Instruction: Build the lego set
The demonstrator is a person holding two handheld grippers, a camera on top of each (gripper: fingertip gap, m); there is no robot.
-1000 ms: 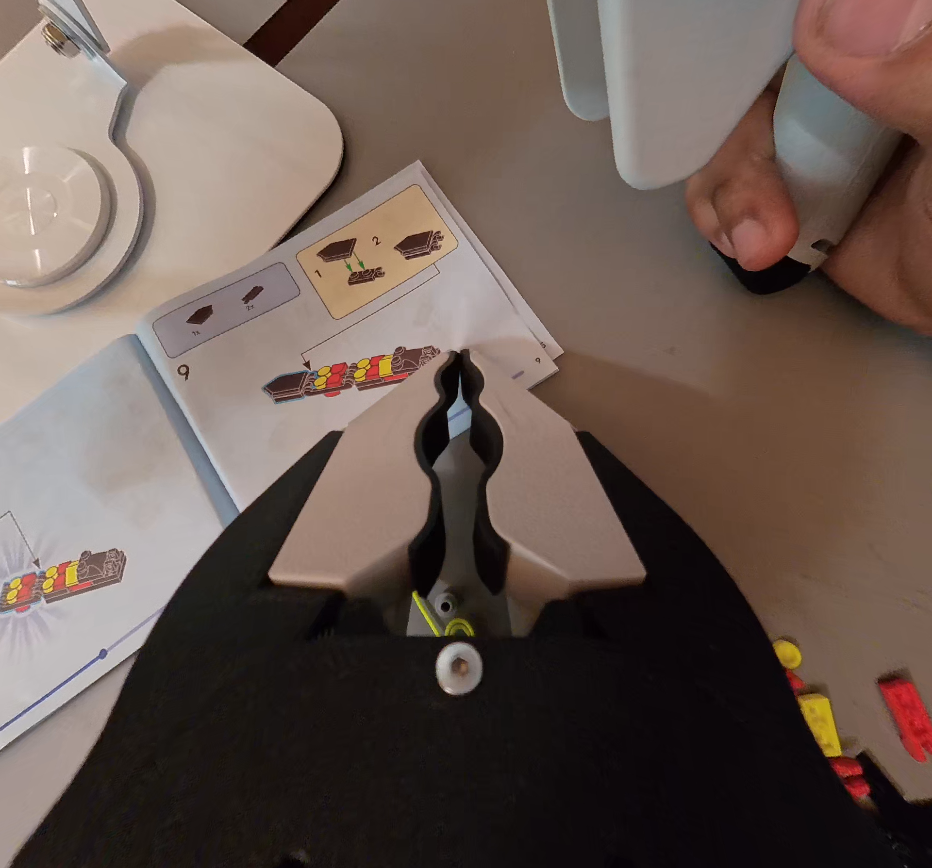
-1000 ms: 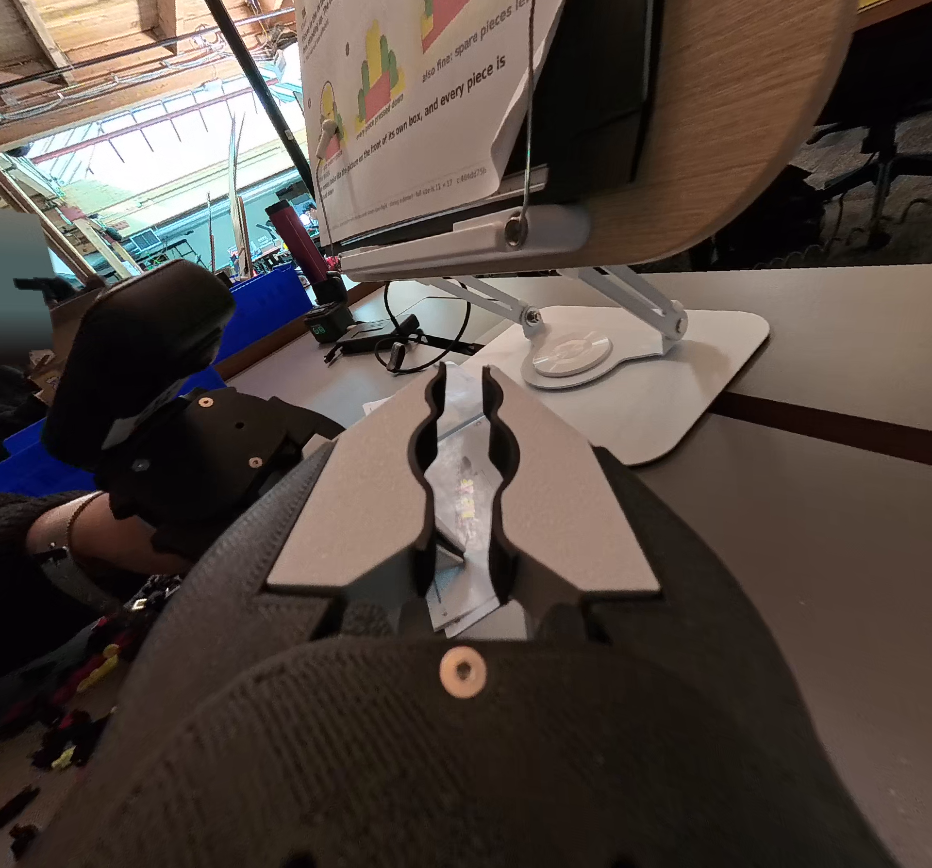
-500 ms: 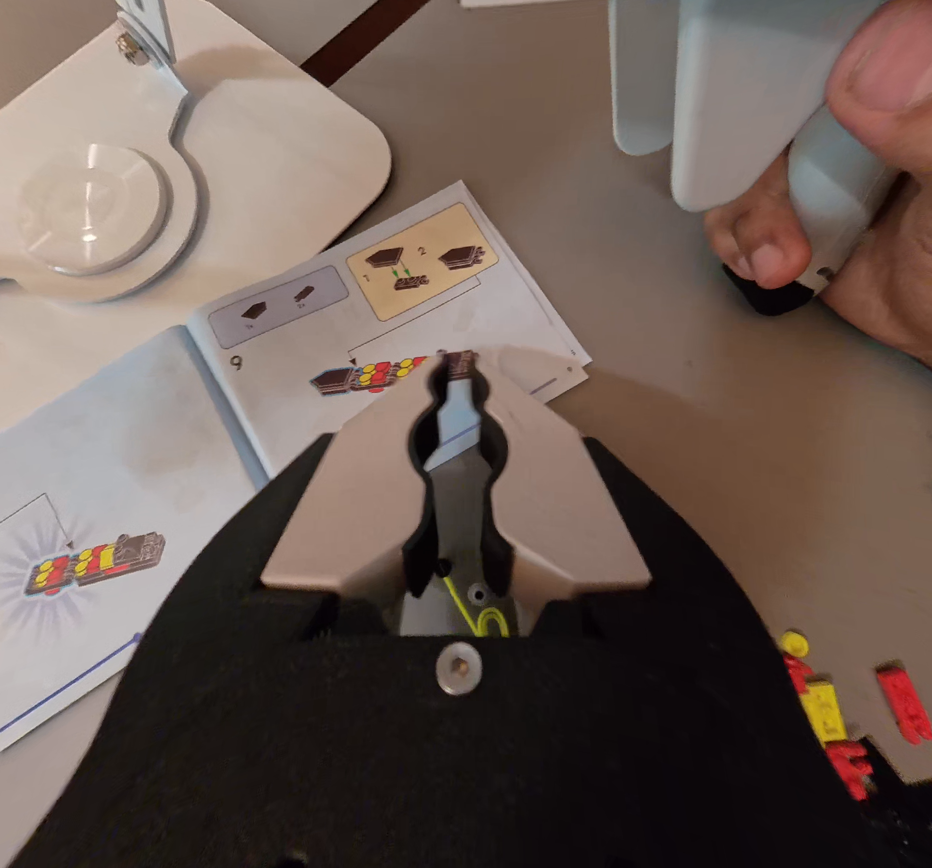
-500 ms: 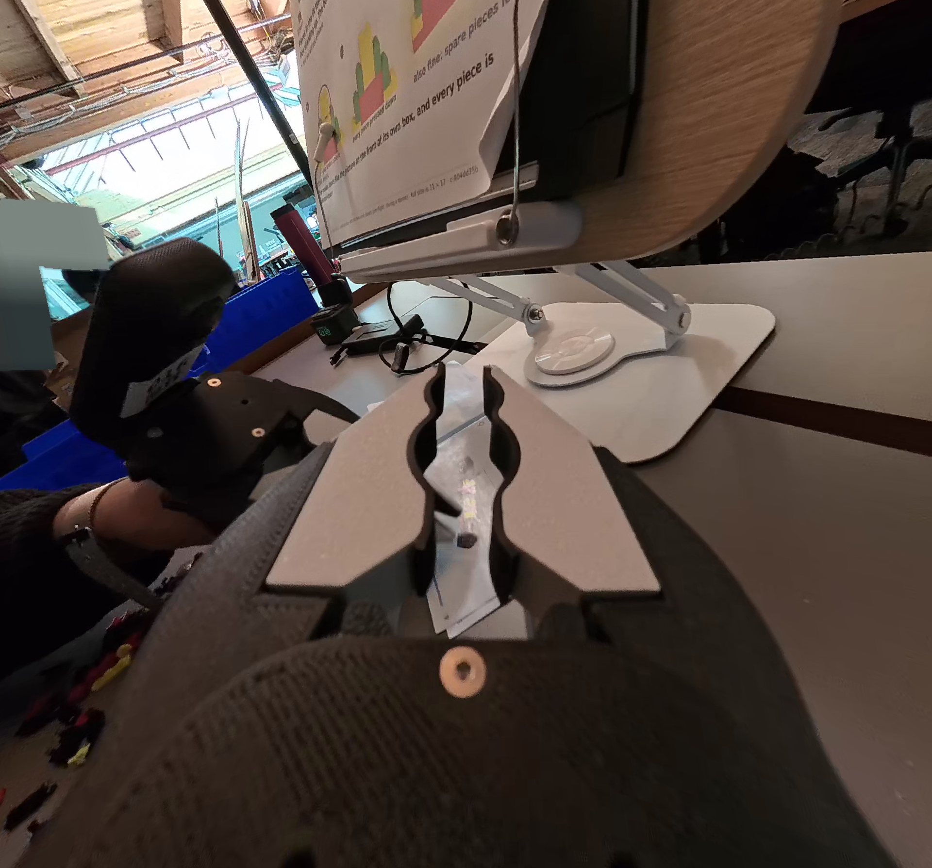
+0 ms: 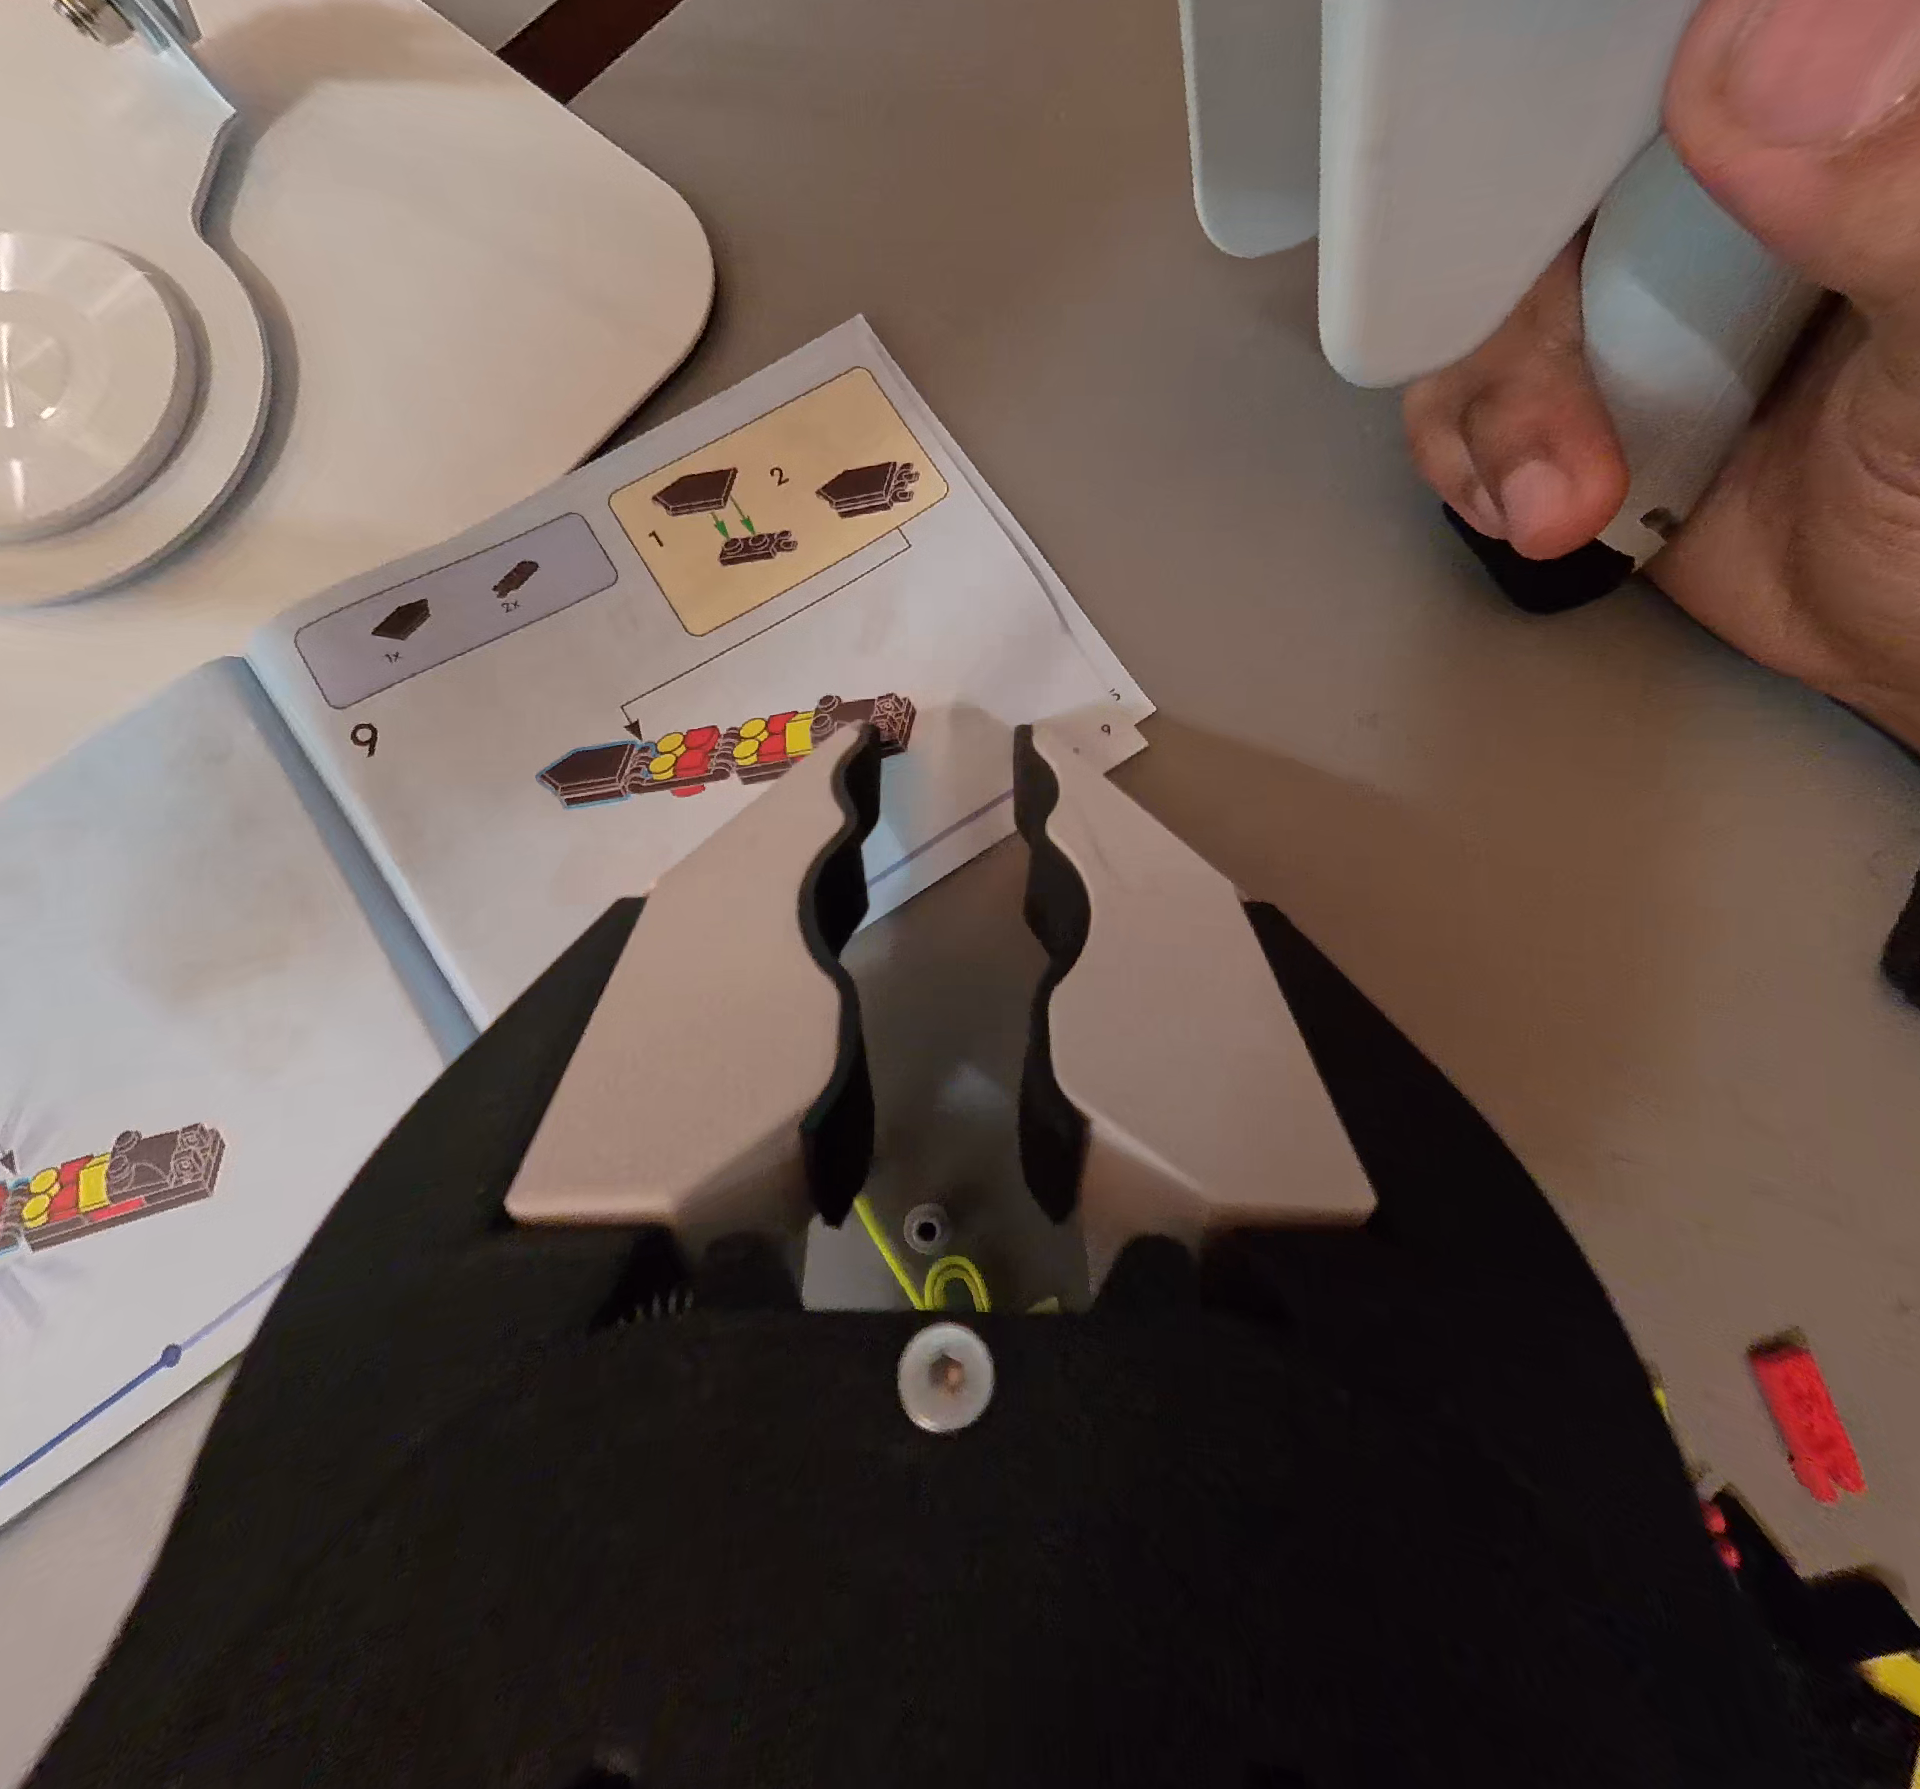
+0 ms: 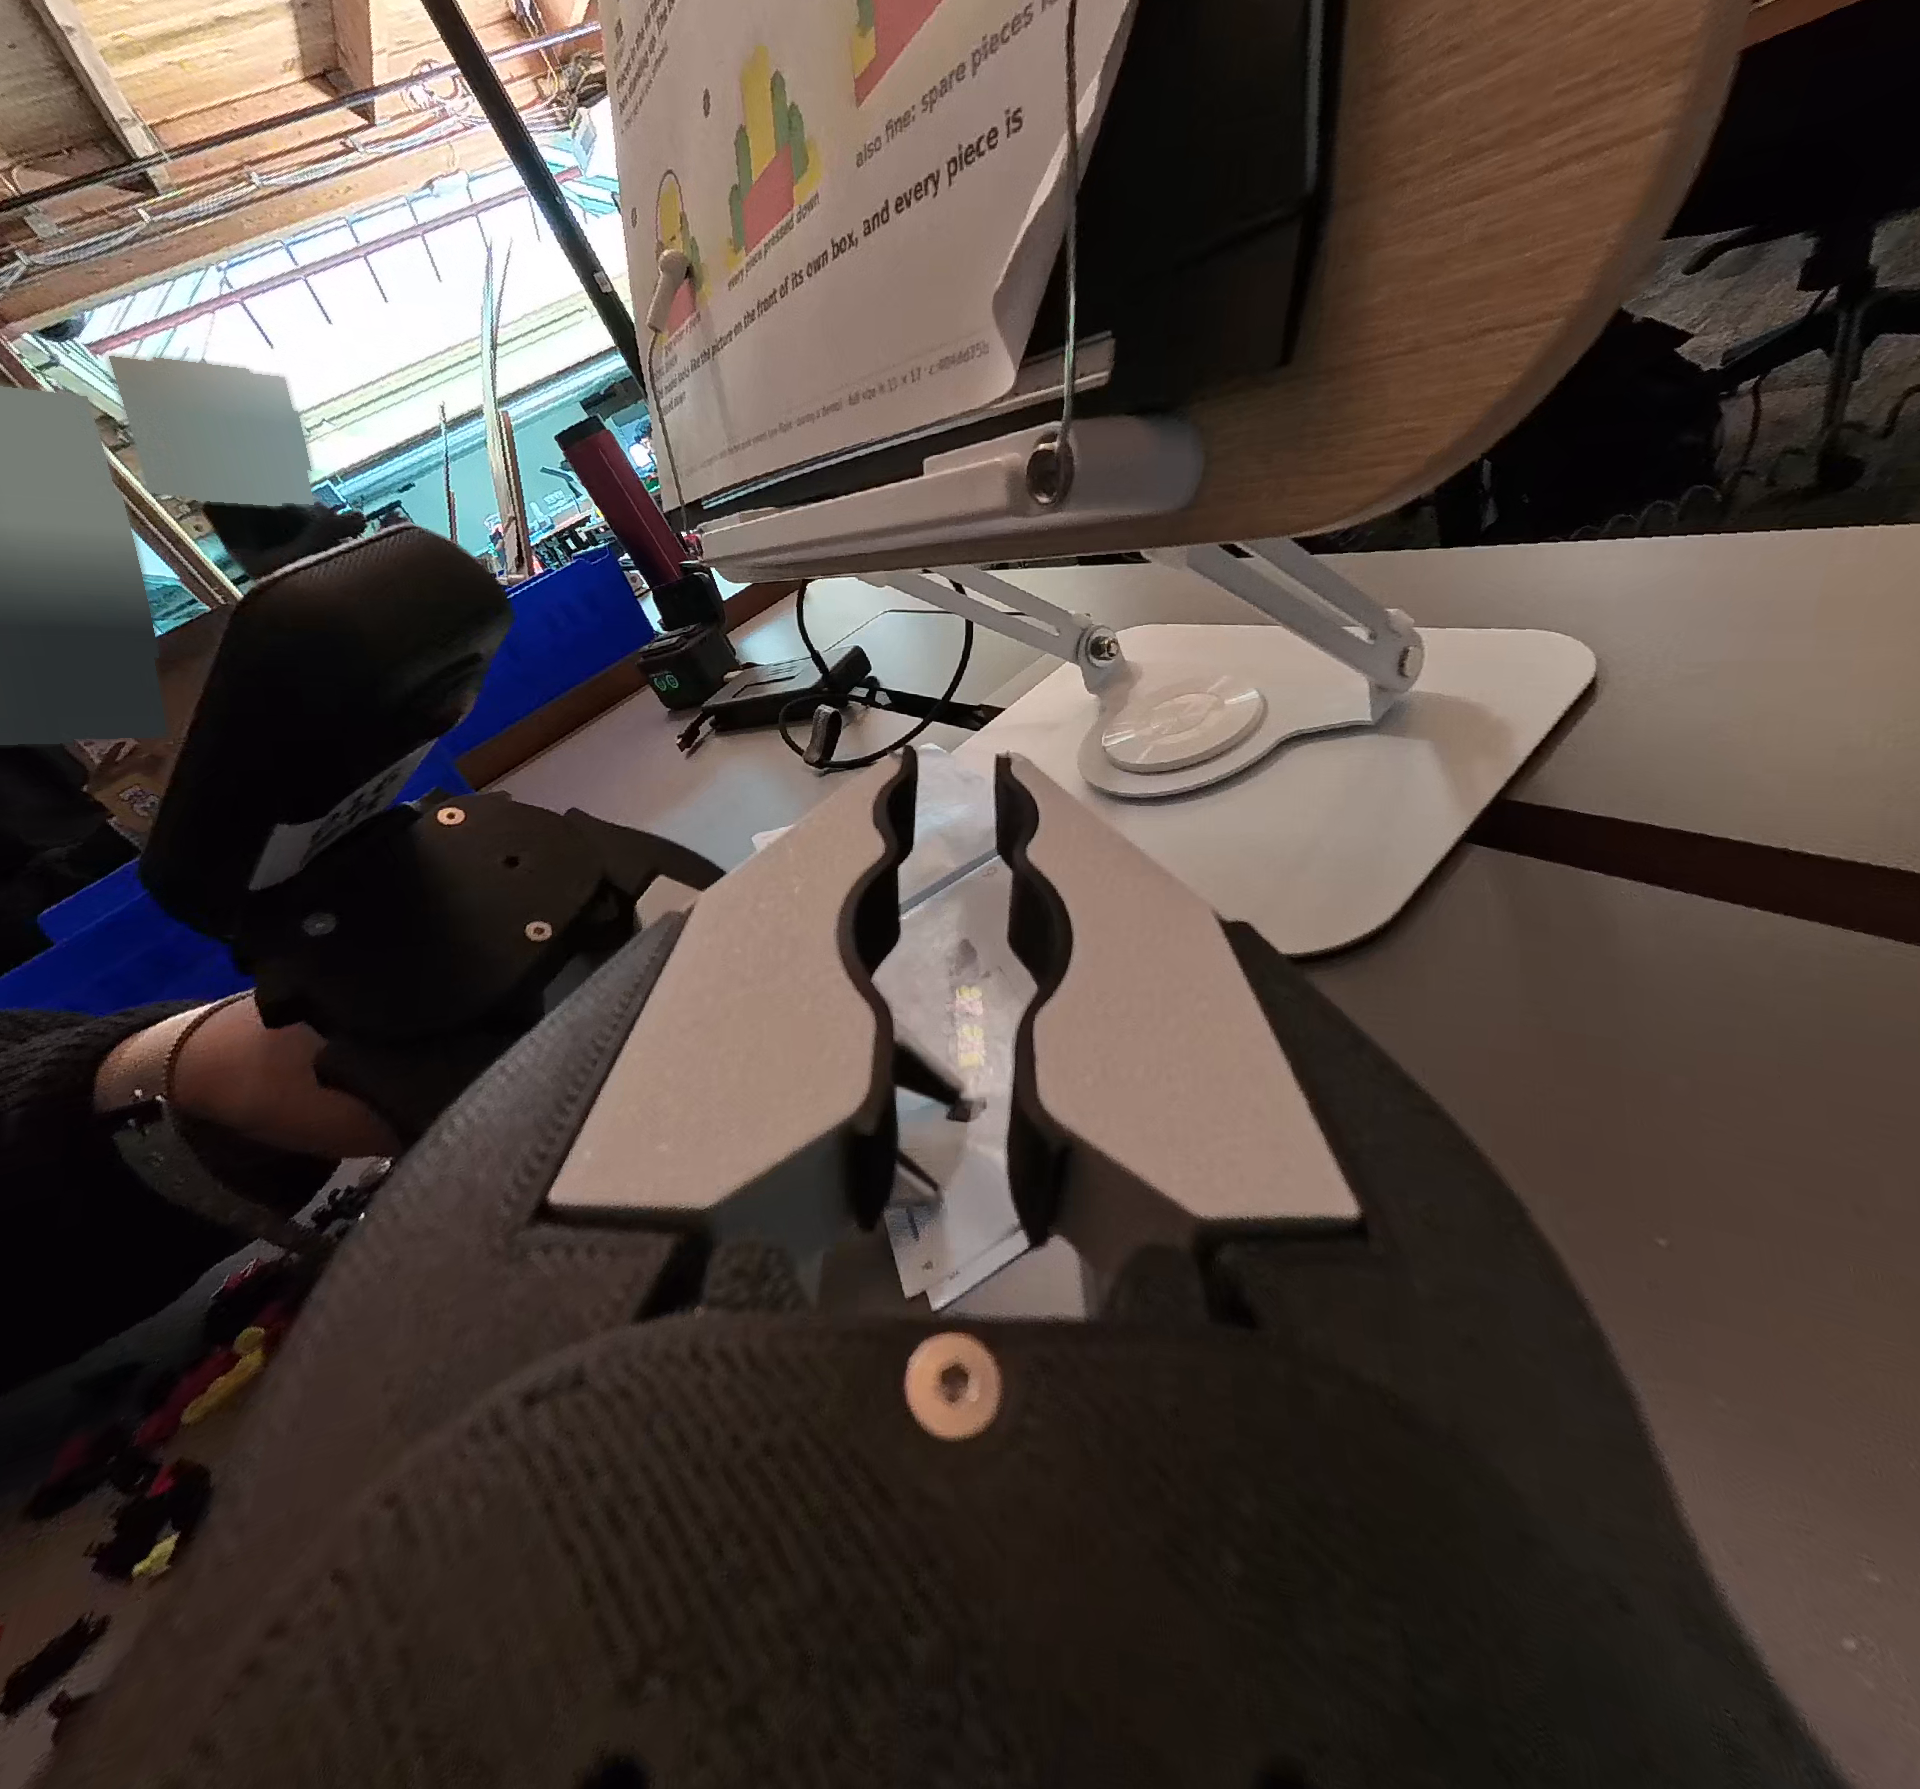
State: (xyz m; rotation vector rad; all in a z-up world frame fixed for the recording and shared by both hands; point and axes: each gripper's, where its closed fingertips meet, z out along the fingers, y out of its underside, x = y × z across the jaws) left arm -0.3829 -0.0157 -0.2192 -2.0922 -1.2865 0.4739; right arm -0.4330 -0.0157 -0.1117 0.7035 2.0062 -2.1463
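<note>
The left gripper [image 5: 940,752] hovers with jaws apart and empty over the right page of the open booklet [image 5: 644,700] on the table [image 5: 1351,908]. Loose bricks [image 5: 1808,1422] lie to its near right. The right gripper [image 6: 954,773], jaws slightly parted and empty, points at the stand [image 6: 1351,763].

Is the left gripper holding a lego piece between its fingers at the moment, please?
No, the left gripper is open, and only the instruction booklet on the table shows between its fingers.
</note>
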